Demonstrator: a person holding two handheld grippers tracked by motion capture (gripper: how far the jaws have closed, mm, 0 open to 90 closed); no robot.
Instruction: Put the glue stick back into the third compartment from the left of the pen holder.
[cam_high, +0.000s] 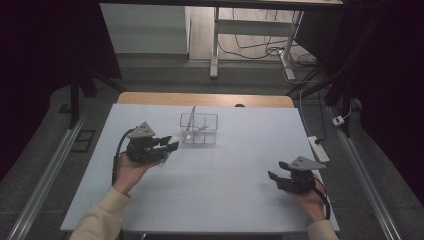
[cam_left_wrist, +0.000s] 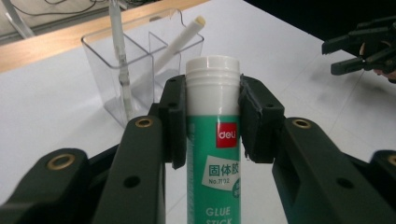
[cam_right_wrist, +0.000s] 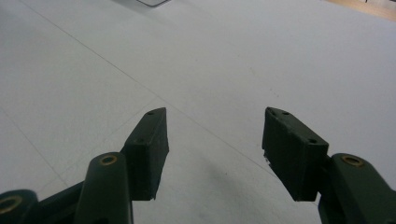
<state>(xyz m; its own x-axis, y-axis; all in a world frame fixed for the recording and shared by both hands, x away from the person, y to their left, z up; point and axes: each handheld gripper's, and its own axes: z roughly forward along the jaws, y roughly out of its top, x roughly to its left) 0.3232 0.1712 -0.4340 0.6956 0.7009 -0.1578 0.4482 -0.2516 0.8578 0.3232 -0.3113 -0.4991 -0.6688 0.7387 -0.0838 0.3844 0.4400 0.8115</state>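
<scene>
In my left hand the left gripper (cam_left_wrist: 212, 123) pinches a glue stick (cam_left_wrist: 213, 140), both pads pressed flat against its sides just below the white cap, so the green-labelled tube stands upright between the jaws. From the high view this gripper (cam_high: 170, 146) sits over the left half of the white table (cam_high: 210, 200), its jaws pointing toward the clear organizer (cam_high: 199, 128), which stands just beyond them near the far middle of the table. Along my left gripper's jaws I see that organizer (cam_left_wrist: 140, 60) close behind the glue stick: a transparent box split into compartments, with a clear pen (cam_left_wrist: 119, 51) standing nearly upright in the left one and a white marker (cam_left_wrist: 180, 44) leaning tilted in the one beside it. My right gripper (cam_high: 278, 176) rests low over the right near part of the table, well apart from the glue stick and the organizer. Its jaws are spread (cam_right_wrist: 212, 149) with nothing between them but bare table surface.
</scene>
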